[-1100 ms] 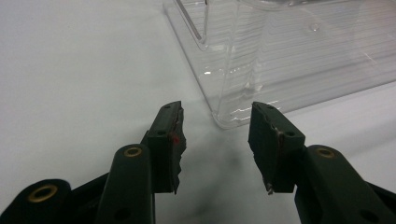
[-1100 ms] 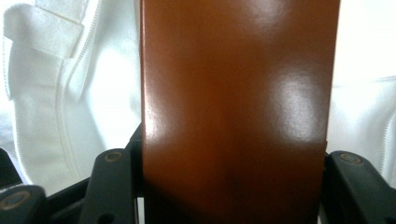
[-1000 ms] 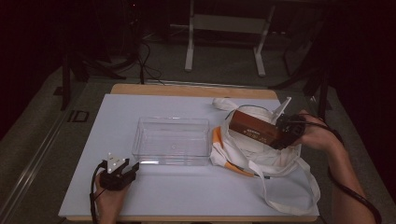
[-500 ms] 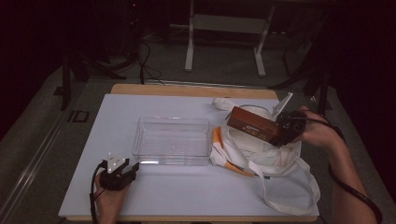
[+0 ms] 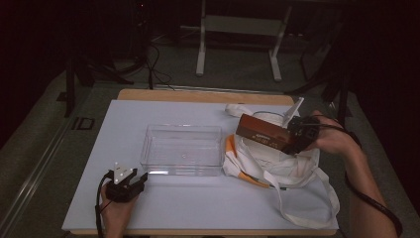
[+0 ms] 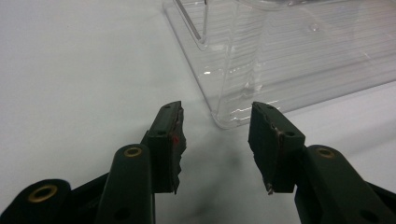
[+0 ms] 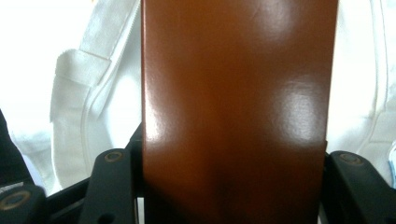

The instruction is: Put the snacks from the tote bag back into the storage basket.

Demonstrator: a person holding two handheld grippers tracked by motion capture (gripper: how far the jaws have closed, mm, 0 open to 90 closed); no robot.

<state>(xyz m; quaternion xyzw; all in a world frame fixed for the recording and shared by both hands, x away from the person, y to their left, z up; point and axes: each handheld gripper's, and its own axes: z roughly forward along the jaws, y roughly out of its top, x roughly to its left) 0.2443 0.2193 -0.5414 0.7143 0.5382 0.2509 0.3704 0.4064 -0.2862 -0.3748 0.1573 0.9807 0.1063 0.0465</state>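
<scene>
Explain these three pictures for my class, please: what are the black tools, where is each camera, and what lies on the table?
A person holds hand-operated tongs in each hand. One picture looks down from above the table; the other two come from cameras riding on each tool. On the white table stand a clear plastic box and a white cloth bag. The right tongs are clamped on a brown box above the bag. The left tongs rest open with nothing between them, near the clear box's corner.
</scene>
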